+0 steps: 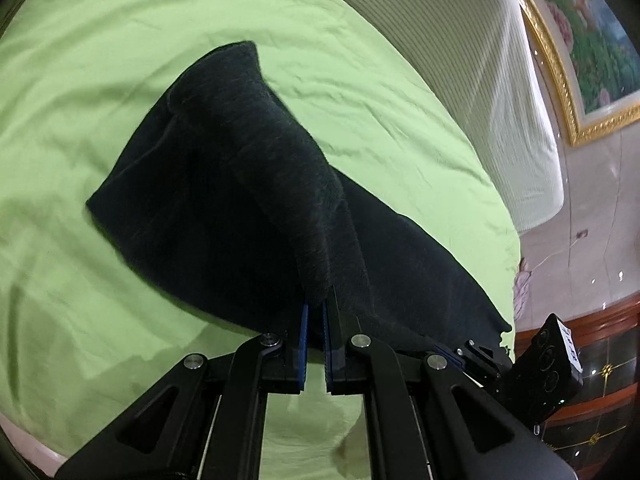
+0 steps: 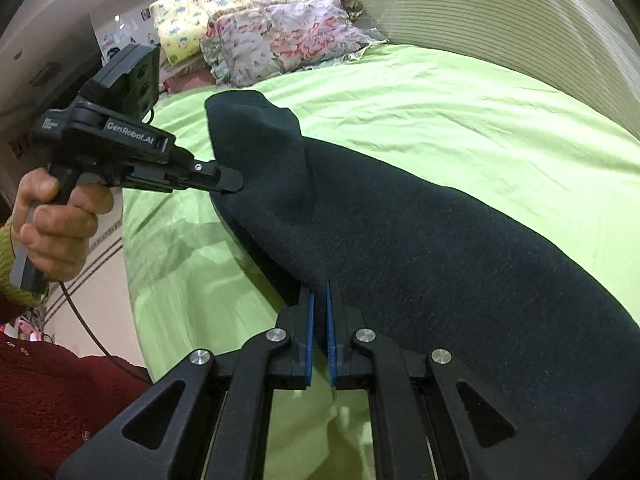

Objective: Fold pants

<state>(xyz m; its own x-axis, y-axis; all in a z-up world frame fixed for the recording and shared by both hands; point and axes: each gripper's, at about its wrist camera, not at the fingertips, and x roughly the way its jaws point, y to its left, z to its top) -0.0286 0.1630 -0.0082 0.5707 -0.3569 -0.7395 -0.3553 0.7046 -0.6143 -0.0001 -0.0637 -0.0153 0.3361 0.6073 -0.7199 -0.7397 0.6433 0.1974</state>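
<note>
Dark pants (image 1: 248, 200) lie partly lifted over a green bed sheet (image 1: 100, 60). My left gripper (image 1: 315, 304) is shut on a raised fold of the pants near their close edge. My right gripper (image 2: 320, 292) is shut on another edge of the pants (image 2: 440, 248), which drape away to the right. In the right wrist view the left gripper (image 2: 236, 184) shows from the side, pinching the far end of the cloth. In the left wrist view the right gripper's body (image 1: 552, 364) shows at the lower right.
A striped white headboard cushion (image 1: 460, 48) runs along the bed's far side. Floral and yellow pillows (image 2: 280, 36) lie at the bed's head. A gold-framed picture (image 1: 580, 40) hangs on the wall. A dark wood cabinet (image 1: 600, 380) stands beside the bed.
</note>
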